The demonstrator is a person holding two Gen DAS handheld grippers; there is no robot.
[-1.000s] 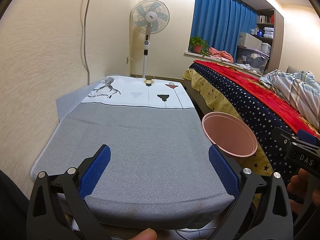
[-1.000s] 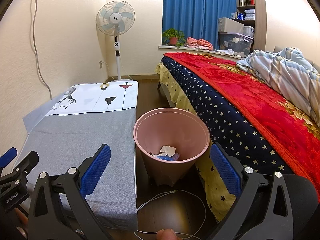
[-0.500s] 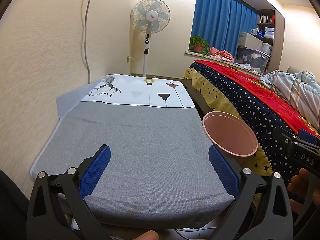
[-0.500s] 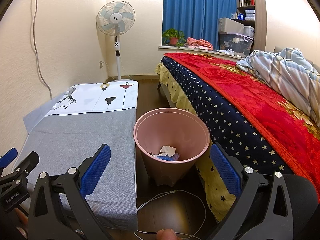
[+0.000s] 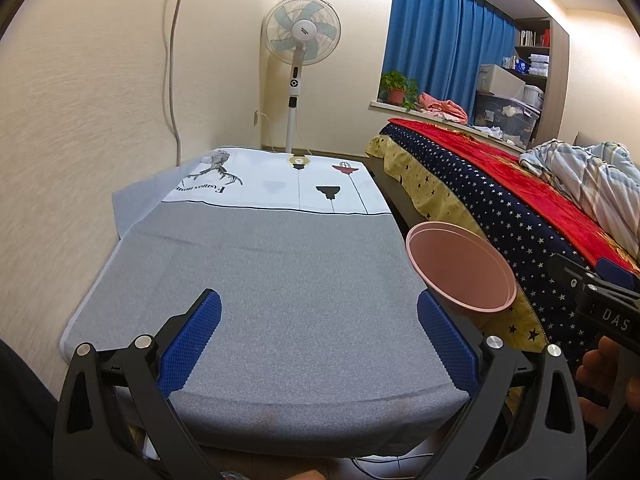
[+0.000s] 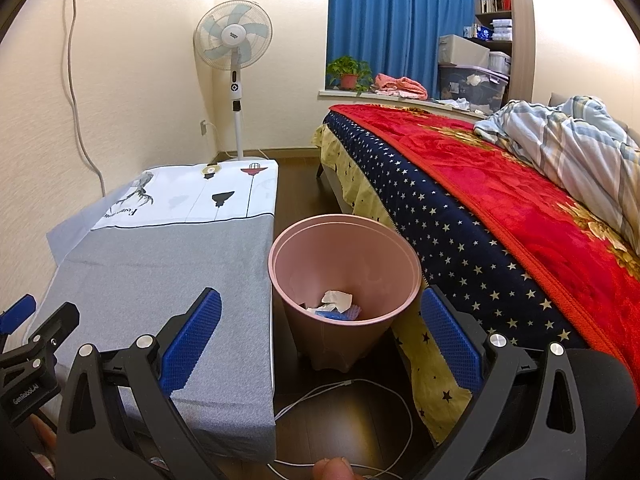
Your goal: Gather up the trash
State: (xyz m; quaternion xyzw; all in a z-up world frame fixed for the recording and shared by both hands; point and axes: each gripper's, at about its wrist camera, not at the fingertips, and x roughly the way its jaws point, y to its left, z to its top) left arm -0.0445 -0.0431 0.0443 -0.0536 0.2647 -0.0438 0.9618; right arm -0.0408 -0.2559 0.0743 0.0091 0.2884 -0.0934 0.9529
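The pink bin (image 6: 344,276) stands on the floor between the grey table (image 5: 280,288) and the bed (image 6: 500,208), with crumpled trash (image 6: 336,304) at its bottom. The left gripper (image 5: 318,340) and right gripper (image 6: 320,340) hang near the bin, jaws spread wide, holding nothing.

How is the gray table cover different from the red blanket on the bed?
The gray table cover is plain and lies flat, with a white printed part at its far end. The red blanket is bright and fluffy-looking, with a flower pattern, and lies over a starry navy cover. Both are cloth spread over furniture.
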